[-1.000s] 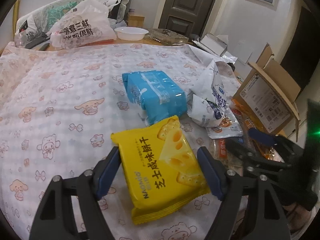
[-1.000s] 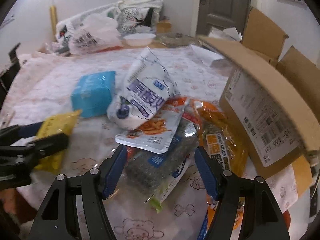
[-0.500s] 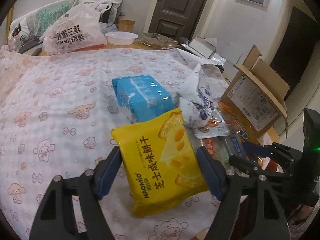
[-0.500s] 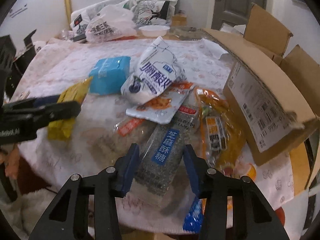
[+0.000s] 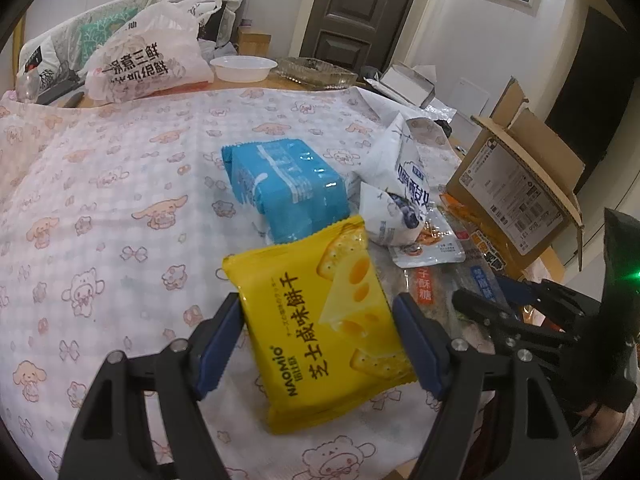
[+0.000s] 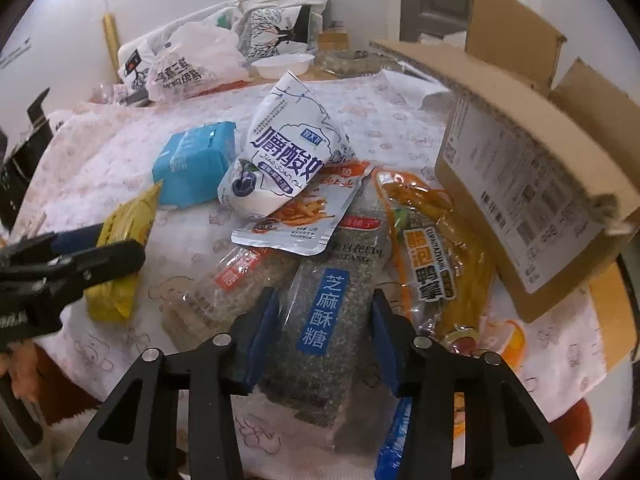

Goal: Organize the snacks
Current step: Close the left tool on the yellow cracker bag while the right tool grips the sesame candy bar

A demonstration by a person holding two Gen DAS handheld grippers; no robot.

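1. left wrist view, nearest: the left gripper [image 5: 318,344] pinches a yellow cheese cracker packet [image 5: 324,312] by its two long edges, both blue pads [image 5: 218,346] pressed against the wrapper. the packet is tilted, and its far corner overlaps the blue snack pack [image 5: 286,188] in this view.
2. right wrist view, nearest: the right gripper [image 6: 322,330] is clamped on a sesame brittle pack [image 6: 326,314] with a blue label, one pad on each side edge. the pack's near end is raised off the cartoon-print tablecloth [image 6: 120,344].
3. just left of that pack lies a second clear pack with a red label [image 6: 228,284], flat on the cloth. to the right lies an orange duck-feet pouch [image 6: 434,252], touching the foot of the cardboard box [image 6: 532,208].
4. mid pile: a silver-white pouch printed with fried strips [image 6: 304,216] rests across the far ends of the sesame packs. a white and blue yogurt-chew bag [image 6: 288,152] leans on top of it, standing half upright.
5. the blue snack pack sits just left of the white bag, on bare cloth.
6. the cardboard box stands at the table's right edge with flaps open; its contents cannot be seen.
7. far end of the table: a printed white plastic bag [image 5: 148,60], a white plastic bowl [image 5: 243,68] and a clear glass dish [image 5: 316,72], with a dark panelled door [image 5: 352,12] behind.
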